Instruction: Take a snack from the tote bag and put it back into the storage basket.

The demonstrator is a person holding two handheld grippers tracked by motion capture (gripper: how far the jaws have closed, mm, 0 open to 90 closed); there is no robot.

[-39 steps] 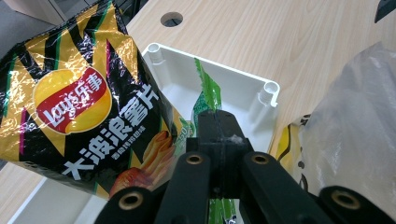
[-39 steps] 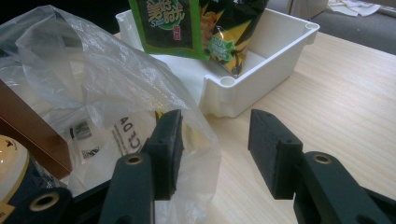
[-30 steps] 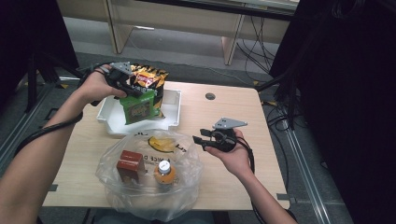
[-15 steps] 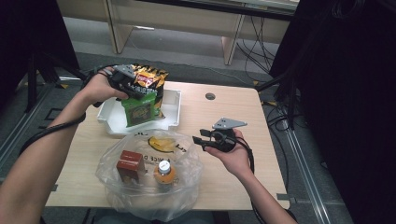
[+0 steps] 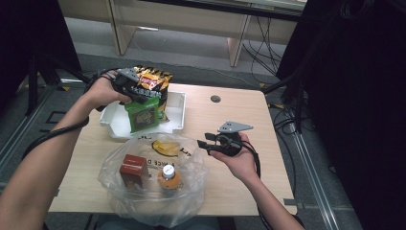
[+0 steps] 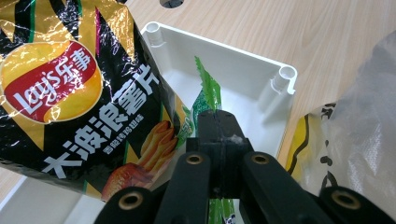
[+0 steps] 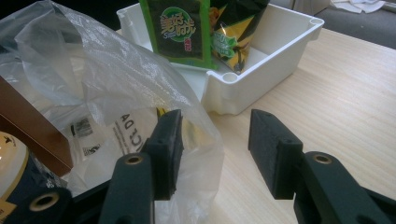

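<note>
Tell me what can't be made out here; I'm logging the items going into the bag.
- Green snack packet: left gripper view, its lower part is hidden behind the shut left claw.
- Lay's chip bag: left gripper view, cut off by the top and left edges.
- Brown box: right gripper view, veiled by the plastic bag and cut by the left edge.
- Bottle: high view, label too small to read.

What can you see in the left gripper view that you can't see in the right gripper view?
Left gripper view: the red logo on the chip bag, and the left hand-held gripper shut on the green packet's edge. Right gripper view: the right hand-held gripper standing open, plus a brown box and a bottle inside the plastic bag. Both: the white tray, green packet, plastic bag and wooden table.
</note>
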